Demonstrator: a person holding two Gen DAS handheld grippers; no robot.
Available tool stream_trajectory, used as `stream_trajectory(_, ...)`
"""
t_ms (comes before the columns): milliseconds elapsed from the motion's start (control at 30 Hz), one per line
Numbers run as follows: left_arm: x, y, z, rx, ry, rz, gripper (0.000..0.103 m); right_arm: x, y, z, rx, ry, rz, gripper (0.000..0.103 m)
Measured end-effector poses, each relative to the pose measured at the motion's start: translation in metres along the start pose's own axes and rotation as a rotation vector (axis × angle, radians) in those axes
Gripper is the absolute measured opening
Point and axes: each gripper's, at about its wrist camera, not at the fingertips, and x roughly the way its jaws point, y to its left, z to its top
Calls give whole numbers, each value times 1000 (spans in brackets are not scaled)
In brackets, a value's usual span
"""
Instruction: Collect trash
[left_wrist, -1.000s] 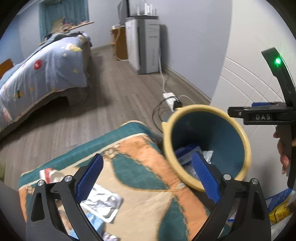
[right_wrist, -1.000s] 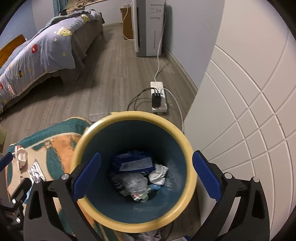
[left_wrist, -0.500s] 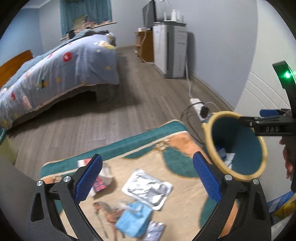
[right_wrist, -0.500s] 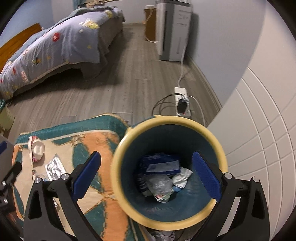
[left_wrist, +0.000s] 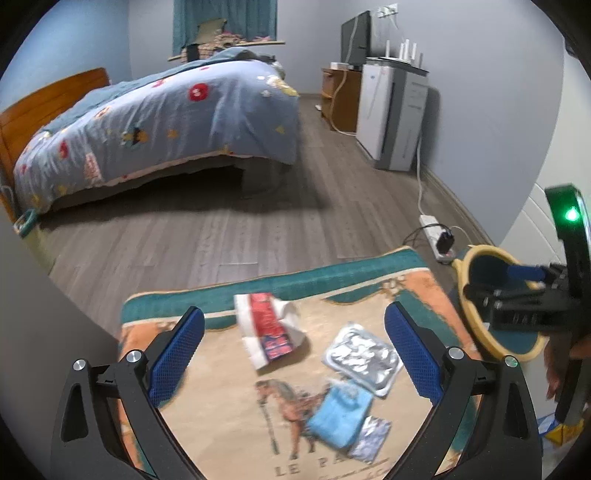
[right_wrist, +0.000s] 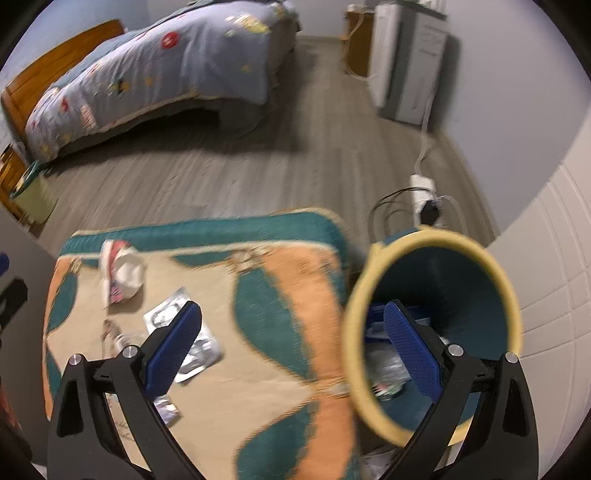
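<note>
Trash lies loose on the rug (left_wrist: 229, 413): red-and-white wrapper (left_wrist: 267, 328) near its far edge, foil pack (left_wrist: 364, 358) and blue packet (left_wrist: 341, 411) mid-rug. Left gripper (left_wrist: 293, 356) spread, empty, above them.

Right wrist view: right gripper (right_wrist: 293, 350) spread, empty, one finger over the yellow-rimmed bin (right_wrist: 476, 288) off the rug's right edge.

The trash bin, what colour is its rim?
The trash bin has a pale yellow rim, clearest in the right wrist view.

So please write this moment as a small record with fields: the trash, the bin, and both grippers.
Trash on rug: red-and-white paper wrapper, silver foil packet, light blue crumpled wrapper, small foil sachet
Surface: teal, orange and beige patterned rug
Bin: teal wastebasket with yellow rim, trash inside
Left gripper: open, empty, above the rug
Right gripper: open, empty
</note>
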Motion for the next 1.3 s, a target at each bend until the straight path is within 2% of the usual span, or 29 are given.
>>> stream_trajectory(200, -5, 34, -10, -32, 12, 37, 97, 20, 56, -16, -117, 56, 28, 97)
stream_trajectory(400, -8, 59, -15, -58, 24, 50, 97, 38, 95, -38, -188, 118, 52, 97)
stream_trajectory(600, -10, 76, -15, -93, 17, 48, 97, 40, 134, -58, -244, 134, 118, 97)
stream_trajectory(733, -11, 83, -15, -117, 16, 44, 97, 46, 157, -71, -275, 151, 130, 96)
stream_trajectory(833, -10, 87, -17, -124, 22, 45, 97, 55, 172, -81, -330, 179, 122, 78)
stream_trajectory(1000, -8, 92, -18, -139, 31, 42, 97, 63, 181, -86, -386, 222, 174, 25)
stream_trajectory(1167, -3, 88, -22, -141, 50, 31, 97, 41, 169, -69, -324, 173, 214, 22)
stream_trajectory(1300, 0, 77, -28, -120, 73, 20, 97, 11, 141, -51, -229, 114, 223, 22)
